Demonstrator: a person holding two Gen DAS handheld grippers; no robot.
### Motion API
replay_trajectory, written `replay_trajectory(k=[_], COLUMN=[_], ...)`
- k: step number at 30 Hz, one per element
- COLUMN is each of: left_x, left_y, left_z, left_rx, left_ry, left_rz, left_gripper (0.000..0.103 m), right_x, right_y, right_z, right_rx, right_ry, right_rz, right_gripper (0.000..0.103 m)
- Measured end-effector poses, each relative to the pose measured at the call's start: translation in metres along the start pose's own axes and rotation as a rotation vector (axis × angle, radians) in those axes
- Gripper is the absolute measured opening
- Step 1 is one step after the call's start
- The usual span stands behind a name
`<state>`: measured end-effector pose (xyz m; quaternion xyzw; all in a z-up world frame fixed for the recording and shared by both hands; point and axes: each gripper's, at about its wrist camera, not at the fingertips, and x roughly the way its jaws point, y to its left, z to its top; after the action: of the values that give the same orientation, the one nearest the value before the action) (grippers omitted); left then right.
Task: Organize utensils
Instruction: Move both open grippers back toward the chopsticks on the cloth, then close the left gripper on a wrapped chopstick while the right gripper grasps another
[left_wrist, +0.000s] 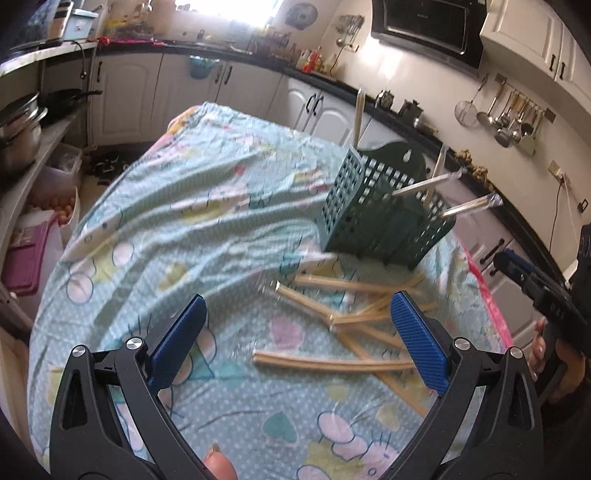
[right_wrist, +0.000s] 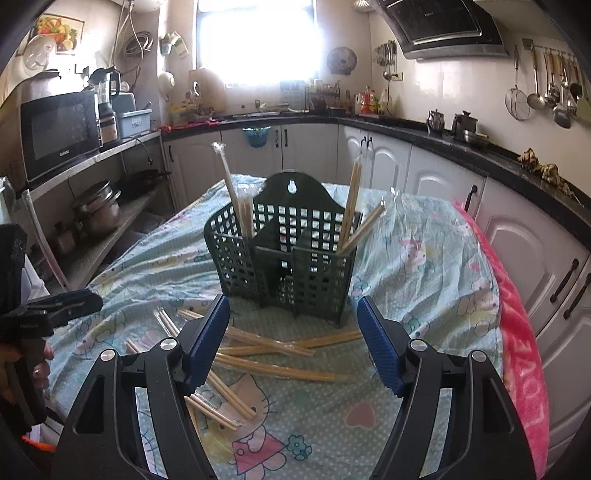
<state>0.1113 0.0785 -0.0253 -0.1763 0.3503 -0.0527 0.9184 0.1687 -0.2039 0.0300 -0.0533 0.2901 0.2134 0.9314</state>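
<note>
Right wrist view: both grippers, right (right_wrist: 293, 321) and left (left_wrist: 297, 321), hover spread and empty above wrapped wooden chopsticks (right_wrist: 273, 345) before a dark green slotted plastic caddy (right_wrist: 284, 254).

Left wrist view is motion-blurred: dark green perforated plastic utensil holder (left_wrist: 384, 214) and the wrapped wooden chopsticks scattered on the tablecloth (left_wrist: 354, 332) show smeared outlines. Right gripper's black body (left_wrist: 543, 291) is cut by the right edge. Holder's compartment floors (right_wrist: 291, 266) hidden behind its lattice walls.
</note>
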Motion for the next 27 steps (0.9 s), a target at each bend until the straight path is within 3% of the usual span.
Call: replay_trajectory(k=[12, 15, 19, 27], left_x=[0.020, 0.030, 0.034, 0.049], left_y=[0.014, 0.017, 0.017, 0.022], left_z=[-0.039, -0.046, -0.045, -0.034], left_rx=[-0.106, -0.137, -0.152, -0.196], left_ry=[0.153, 0.189, 0.184, 0.176], left_rz=[-0.058, -0.070, -0.074, -0.017], left_gripper=[0.092, 0.083, 0.080, 0.063], right_x=[0.027, 0.035, 0.049, 0.087], right_y=[-0.009, -0.014, -0.021, -0.032], right_z=[-0.018, -0.024, -0.031, -0.049], right_rx=[0.011, 0.013, 0.017, 0.004], right_ry=[0.080, 0.104, 0.144, 0.259], right_rz=[-0.018, -0.018, -0.017, 0.002], right_gripper=[0.069, 0.069, 0.069, 0.054])
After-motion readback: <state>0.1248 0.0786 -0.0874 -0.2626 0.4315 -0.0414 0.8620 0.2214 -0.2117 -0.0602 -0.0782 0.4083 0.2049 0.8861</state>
